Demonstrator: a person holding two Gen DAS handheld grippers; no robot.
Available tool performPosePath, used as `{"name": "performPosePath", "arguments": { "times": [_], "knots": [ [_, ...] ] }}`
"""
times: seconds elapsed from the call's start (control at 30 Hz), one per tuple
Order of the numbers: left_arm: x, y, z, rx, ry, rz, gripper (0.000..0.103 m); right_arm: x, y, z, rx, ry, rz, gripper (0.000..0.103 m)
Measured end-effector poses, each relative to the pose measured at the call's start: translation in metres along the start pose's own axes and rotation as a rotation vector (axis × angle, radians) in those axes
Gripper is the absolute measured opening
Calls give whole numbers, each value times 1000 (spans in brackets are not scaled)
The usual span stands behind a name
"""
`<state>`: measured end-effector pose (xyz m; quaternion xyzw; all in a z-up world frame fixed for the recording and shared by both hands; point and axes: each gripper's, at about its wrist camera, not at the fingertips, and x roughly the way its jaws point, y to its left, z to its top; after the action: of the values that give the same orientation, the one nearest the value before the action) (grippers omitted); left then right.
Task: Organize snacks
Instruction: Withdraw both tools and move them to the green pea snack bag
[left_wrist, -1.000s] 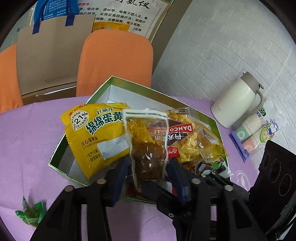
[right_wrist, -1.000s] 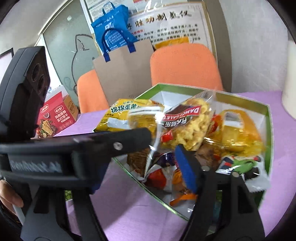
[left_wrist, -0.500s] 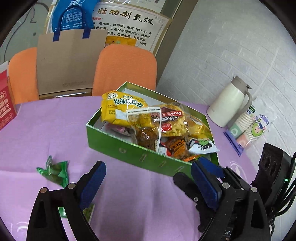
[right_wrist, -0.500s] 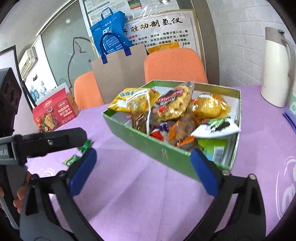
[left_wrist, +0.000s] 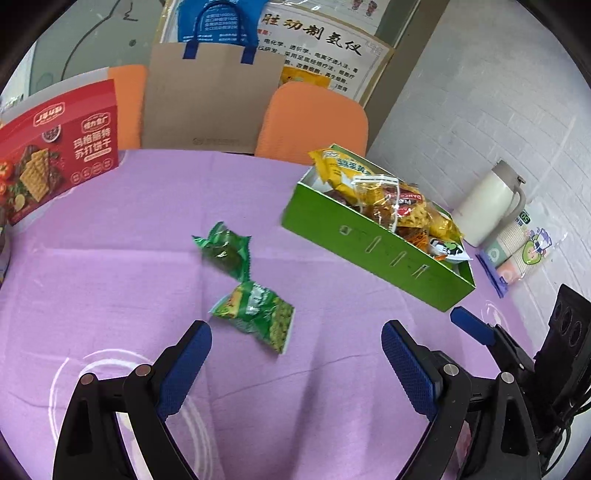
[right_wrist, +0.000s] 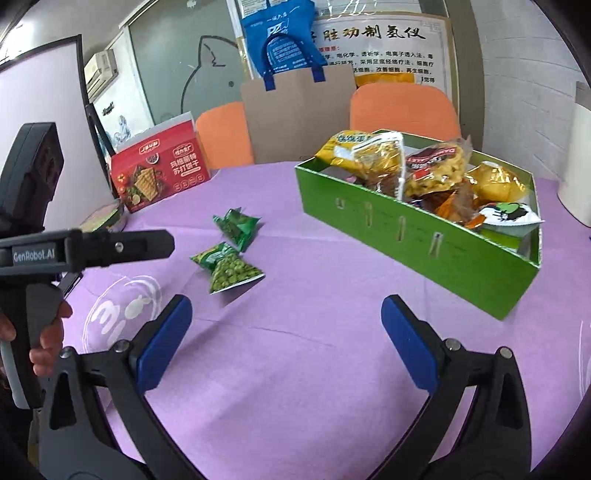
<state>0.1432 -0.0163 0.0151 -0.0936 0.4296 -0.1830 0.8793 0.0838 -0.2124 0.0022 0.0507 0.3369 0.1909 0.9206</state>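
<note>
- Purple cloth covers the table (left_wrist: 110, 266), the largest surface in both views; broad bare stretches lie in front of each gripper.
- Green box (left_wrist: 373, 251) sits right of centre on the cloth, packed with snack packets, among them a yellow packet (left_wrist: 340, 166) at its far end; several rise above the rim.
- Red cracker box (left_wrist: 55, 155) stands at the far left edge of the table, with a brown paper bag (left_wrist: 210, 99) and orange chairs behind.
- White jug (left_wrist: 487, 206) and a sleeve of paper cups (left_wrist: 517, 247) stand beyond the green box, near the brick wall.
- Left gripper (left_wrist: 295, 350) hovers low over the cloth, fingers spread wide, holding nothing.
- Right gripper (right_wrist: 286, 332) likewise has its fingers spread wide and is empty; the green box lies ahead and right of its right finger, apart from it.
- Two green snack packets lie loose on the cloth, left of the box. The pea packet (left_wrist: 258, 314) lies just ahead of the left gripper, between the lines of its fingers and nearer the left one, not touching.
- Second green packet (left_wrist: 225, 251) lies just beyond the pea packet; whether the two touch cannot be told.
- Nothing stands between the left fingers and the pea packet.
</note>
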Motion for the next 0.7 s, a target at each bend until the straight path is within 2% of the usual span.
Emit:
{"name": "performPosePath", "arguments": {
  "times": [0.17,0.3,0.4,0.63,0.7],
  "knots": [
    [-8,32,8,-43,-18,4,95,17,18,-2,-21,41,0,102],
    [1,52,27,-86,-18,-4,94,29,19,-2,0,65,-6,102],
    [16,57,41,-75,-17,-6,93,35,15,-3,19,76,-22,102],
    [63,63,60,-68,17,-26,78,48,3,1,55,90,-38,102],
    [76,65,61,-72,39,-41,67,53,1,4,70,91,-27,102]
  ]
}}
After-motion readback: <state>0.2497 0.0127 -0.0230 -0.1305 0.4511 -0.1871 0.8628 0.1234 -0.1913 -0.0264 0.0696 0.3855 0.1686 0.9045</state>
